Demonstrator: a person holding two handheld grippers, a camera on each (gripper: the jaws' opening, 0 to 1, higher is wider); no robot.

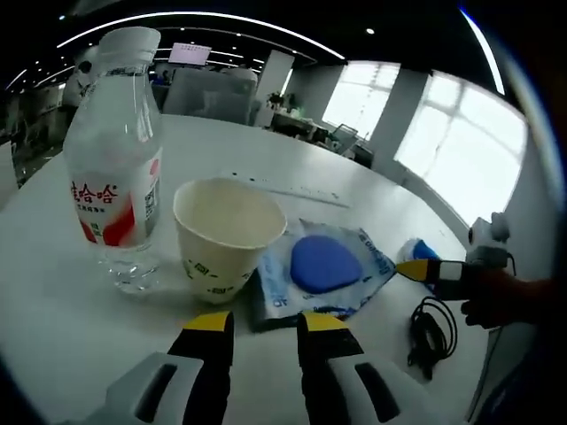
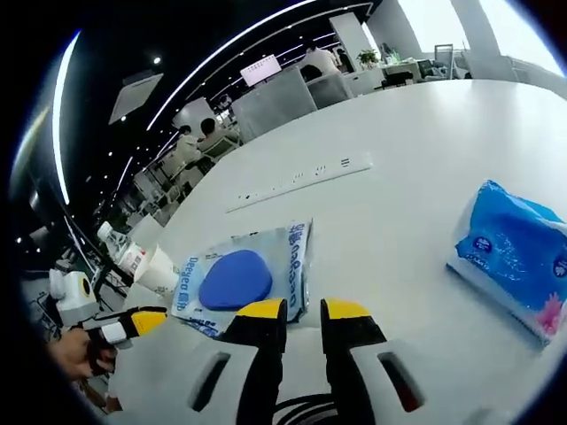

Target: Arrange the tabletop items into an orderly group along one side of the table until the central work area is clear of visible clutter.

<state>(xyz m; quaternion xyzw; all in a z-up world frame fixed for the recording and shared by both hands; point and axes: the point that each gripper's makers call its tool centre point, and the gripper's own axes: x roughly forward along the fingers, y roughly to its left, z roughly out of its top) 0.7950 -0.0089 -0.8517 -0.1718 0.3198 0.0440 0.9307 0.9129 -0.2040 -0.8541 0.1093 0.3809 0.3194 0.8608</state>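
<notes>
Bottle (image 1: 115, 168) and paper cup (image 1: 227, 235) stand side by side on the white table (image 1: 53, 301), far-left of the left gripper (image 1: 264, 326), whose jaws are parted with nothing between them. Just right of the cup lies a wipes pack (image 1: 323, 270) with a blue lid. A black cable (image 1: 430, 335) lies further right. The right gripper (image 2: 301, 314), jaws slightly apart and empty, hovers near that pack (image 2: 244, 274); a blue tissue pack (image 2: 514, 252) lies well to its right.
</notes>
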